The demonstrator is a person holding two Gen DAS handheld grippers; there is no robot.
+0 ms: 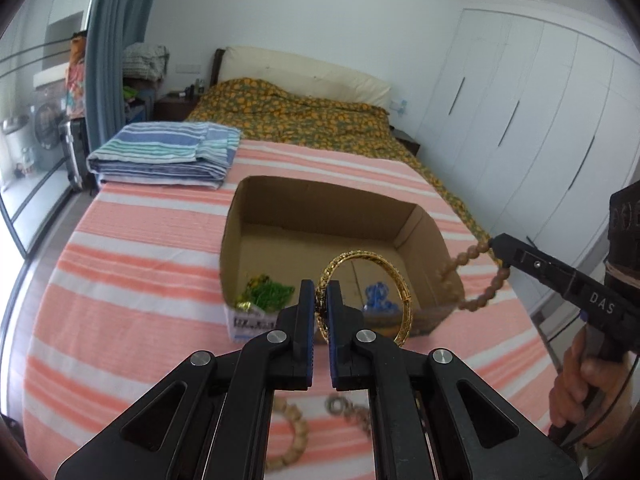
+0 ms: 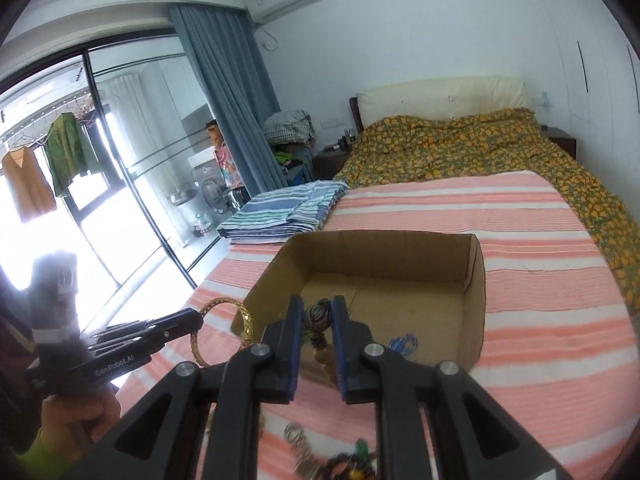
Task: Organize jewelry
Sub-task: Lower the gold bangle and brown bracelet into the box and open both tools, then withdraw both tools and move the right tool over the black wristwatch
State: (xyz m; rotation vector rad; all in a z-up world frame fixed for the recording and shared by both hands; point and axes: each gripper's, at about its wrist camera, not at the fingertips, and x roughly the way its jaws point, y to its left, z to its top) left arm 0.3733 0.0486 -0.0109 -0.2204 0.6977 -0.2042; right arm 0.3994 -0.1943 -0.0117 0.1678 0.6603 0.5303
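Note:
My left gripper (image 1: 320,300) is shut on a gold bangle (image 1: 372,276) and holds it over the near edge of an open cardboard box (image 1: 320,196). In the right wrist view the bangle (image 2: 224,328) hangs at the left gripper's tip, left of the box (image 2: 476,292). My right gripper (image 2: 316,312) is shut on a brown bead bracelet (image 2: 318,316); it dangles by the box's right wall (image 1: 476,276). Green jewelry (image 1: 266,292) and a blue piece (image 1: 378,296) lie inside the box. More beads (image 1: 294,428) and a chain (image 1: 346,408) lie on the striped sheet.
The box sits on a bed with a pink-and-white striped sheet (image 1: 132,264). Folded blue striped cloth (image 1: 168,152) lies beyond it, then a yellow floral quilt (image 1: 304,116). White wardrobes (image 1: 540,120) stand on the right. More loose jewelry (image 2: 348,460) lies near the bed's front edge.

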